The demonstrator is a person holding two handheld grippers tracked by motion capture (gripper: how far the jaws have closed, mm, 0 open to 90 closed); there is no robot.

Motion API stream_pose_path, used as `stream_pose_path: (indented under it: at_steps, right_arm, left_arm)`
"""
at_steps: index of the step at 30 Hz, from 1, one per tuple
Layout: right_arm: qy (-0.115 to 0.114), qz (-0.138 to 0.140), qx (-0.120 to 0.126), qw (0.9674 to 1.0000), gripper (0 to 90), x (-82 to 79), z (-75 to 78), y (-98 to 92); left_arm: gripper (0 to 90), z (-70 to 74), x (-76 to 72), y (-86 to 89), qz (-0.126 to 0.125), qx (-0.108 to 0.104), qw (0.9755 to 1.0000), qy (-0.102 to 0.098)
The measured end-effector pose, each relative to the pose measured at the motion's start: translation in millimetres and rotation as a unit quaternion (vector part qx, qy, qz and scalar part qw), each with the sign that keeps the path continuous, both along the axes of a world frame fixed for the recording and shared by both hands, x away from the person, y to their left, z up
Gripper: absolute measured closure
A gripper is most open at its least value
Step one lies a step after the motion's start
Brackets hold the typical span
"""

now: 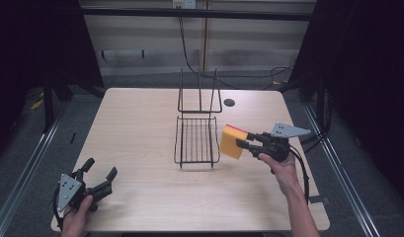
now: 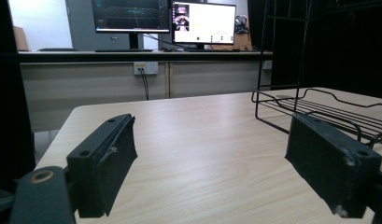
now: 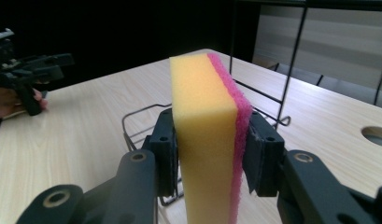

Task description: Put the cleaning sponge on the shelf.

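Observation:
A yellow sponge (image 1: 232,141) with a pink scouring side is held on edge just right of the black wire rack (image 1: 196,139) at the table's middle. My right gripper (image 1: 243,141) is shut on it, its jaws pressing both broad faces. The right gripper view shows the sponge (image 3: 205,135) upright between the jaws, with the rack (image 3: 142,122) behind it and the other gripper (image 3: 32,70) far off at the left. My left gripper (image 1: 101,174) rests low near the table's front left corner, open and empty. Its wide-apart fingers (image 2: 104,161) frame bare tabletop, with the rack (image 2: 319,109) to the right.
The light wooden table (image 1: 140,128) has a round cable hole (image 1: 229,102) behind the rack. The rack's tall wire back (image 1: 199,91) stands upright. Metal rails run along both table sides, and cables lie on the floor behind. A desk with monitors (image 2: 163,18) stands beyond the table.

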State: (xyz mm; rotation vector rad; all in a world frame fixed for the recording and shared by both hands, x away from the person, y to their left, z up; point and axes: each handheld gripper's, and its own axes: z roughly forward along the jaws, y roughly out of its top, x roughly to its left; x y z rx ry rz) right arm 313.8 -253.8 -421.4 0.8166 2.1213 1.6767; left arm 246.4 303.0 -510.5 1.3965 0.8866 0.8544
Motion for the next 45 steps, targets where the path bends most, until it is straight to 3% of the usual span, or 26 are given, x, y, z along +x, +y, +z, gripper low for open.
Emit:
stream_pose_path:
  at_steps: [9, 22, 26, 38, 45]
  right_arm:
    - [-0.006, 0.024, 0.023, 0.9994, 61.1, 5.4, 8.7, 10.3]
    - [-0.005, 0.063, 0.014, 0.9979, 61.0, 17.4, 13.9, 36.0]
    - [0.0, 0.09, 0.005, 0.996, 60.8, 25.8, 16.3, 45.1]
    - [0.017, 0.114, 0.006, 0.9934, 60.8, 37.2, 8.6, 58.5]
    - [0.018, 0.137, 0.006, 0.9904, 60.8, 44.7, 14.1, 68.6]
  left_arm:
    - [15.6, -0.1, -0.2, -0.2, -0.001, -0.001, 1.0, 0.001]
    - [15.7, -0.1, -0.2, -0.4, -0.001, -0.002, 1.0, 0.0]
    - [15.6, -0.1, -0.2, -0.3, -0.001, -0.002, 1.0, 0.001]
    - [15.7, -0.1, -0.2, -0.4, -0.001, -0.003, 1.0, 0.0]
    - [15.7, -0.1, -0.2, -0.2, -0.001, -0.001, 1.0, 0.001]
